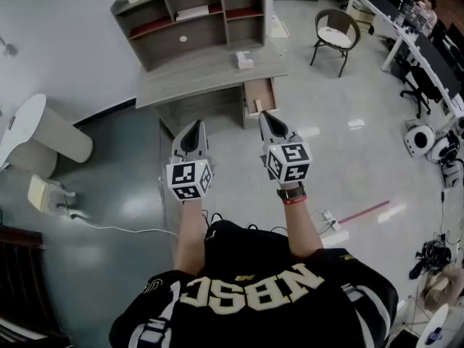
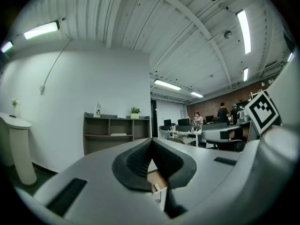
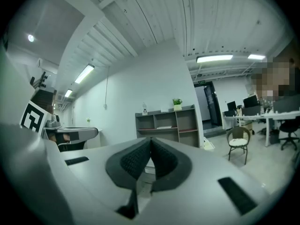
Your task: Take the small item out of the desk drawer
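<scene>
Small item [image 1: 256, 107], pale, blocky and too tiny to identify, is lying in the near left corner of the open tan wooden drawer [image 1: 262, 93] in the head view. That drawer is hanging out from under the right end of the long grey wooden desk [image 1: 203, 75], below the grey open shelf unit [image 1: 192, 17]. The person is holding both tools well short of the desk. The left gripper [image 1: 194, 125] and the right gripper [image 1: 267, 116] are pointing toward it, each with its jaws pressed together and carrying nothing. A brown wicker chair [image 1: 337, 29] is standing far to the right.

In the left gripper view, the left gripper [image 2: 151, 140] is showing its dark ribbed pads meeting at the tips, with only a sliver of tan wood, probably the drawer, peeking through below them.

In the right gripper view, the right gripper [image 3: 150, 140] is likewise sitting fully closed and empty, aiming at the shelf unit [image 3: 168, 123].

Judging by its size, the item is probably light and rigid, so a gentle pinch across its narrow sides from above should be enough. The drawer wall just beside it may be crowding one jaw, and the jaws will need opening first.
</scene>
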Available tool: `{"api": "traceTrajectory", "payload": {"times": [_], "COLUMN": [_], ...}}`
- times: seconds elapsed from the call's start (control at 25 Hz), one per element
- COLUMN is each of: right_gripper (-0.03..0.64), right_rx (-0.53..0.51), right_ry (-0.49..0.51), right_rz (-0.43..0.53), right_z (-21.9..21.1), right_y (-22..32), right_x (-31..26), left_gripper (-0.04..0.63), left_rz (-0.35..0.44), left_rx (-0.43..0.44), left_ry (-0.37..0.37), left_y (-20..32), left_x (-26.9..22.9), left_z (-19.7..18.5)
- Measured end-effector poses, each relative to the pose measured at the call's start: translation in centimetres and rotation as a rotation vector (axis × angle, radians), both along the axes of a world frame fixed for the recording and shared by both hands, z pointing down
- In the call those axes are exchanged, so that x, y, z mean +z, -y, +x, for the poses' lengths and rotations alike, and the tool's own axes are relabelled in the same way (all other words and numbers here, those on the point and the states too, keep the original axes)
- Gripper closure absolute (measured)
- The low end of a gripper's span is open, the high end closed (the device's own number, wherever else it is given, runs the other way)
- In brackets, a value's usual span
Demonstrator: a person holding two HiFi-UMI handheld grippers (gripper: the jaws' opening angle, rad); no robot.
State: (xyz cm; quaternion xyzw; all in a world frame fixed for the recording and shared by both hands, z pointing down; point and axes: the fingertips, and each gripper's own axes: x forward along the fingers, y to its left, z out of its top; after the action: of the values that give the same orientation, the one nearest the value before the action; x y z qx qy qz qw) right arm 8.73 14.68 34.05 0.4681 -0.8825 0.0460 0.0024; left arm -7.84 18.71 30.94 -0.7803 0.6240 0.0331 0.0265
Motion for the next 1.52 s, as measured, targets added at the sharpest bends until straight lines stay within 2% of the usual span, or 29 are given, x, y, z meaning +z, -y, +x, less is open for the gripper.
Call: {"api": "traceTrajectory", "payload": {"times": [0.4,0.72,0.88,1.2,1.52], "right_gripper": [0.609,0.607,0.607,0.607,0.607], "right_rx": [-0.016,-0.002,0.022,0.011,0.047], "right_ry": [0.036,0.009,0.004,-0.017,-0.031], "right_rz": [-0.038,-0.030,-0.003,-0.013,-0.031], "right_z": [-1.5,-2.8,-3.1,-7.1,-8.0], "right_y": [1.7,7.8,11.8,17.9,22.2], "right_x": [1.5,1.2,-0.2,0.2,0.6], "left_gripper": [0.589,0.589,0.589,0.589,0.589], "left_rz": [-0.030,-0.043,-0.004,0.002,-0.004], "left_rx": [0.025,0.058,0.065,0.083,0.157], "left_ry": [0.013,-0.013,-0.026,-0.052,-0.055], "left_y": [1.8,9.3,13.3,19.5,24.7], "left_x": [1.3,2.1,0.6,0.8,0.9], "left_z": [0.4,-0.5,-1.4,-4.5,-4.4]}}
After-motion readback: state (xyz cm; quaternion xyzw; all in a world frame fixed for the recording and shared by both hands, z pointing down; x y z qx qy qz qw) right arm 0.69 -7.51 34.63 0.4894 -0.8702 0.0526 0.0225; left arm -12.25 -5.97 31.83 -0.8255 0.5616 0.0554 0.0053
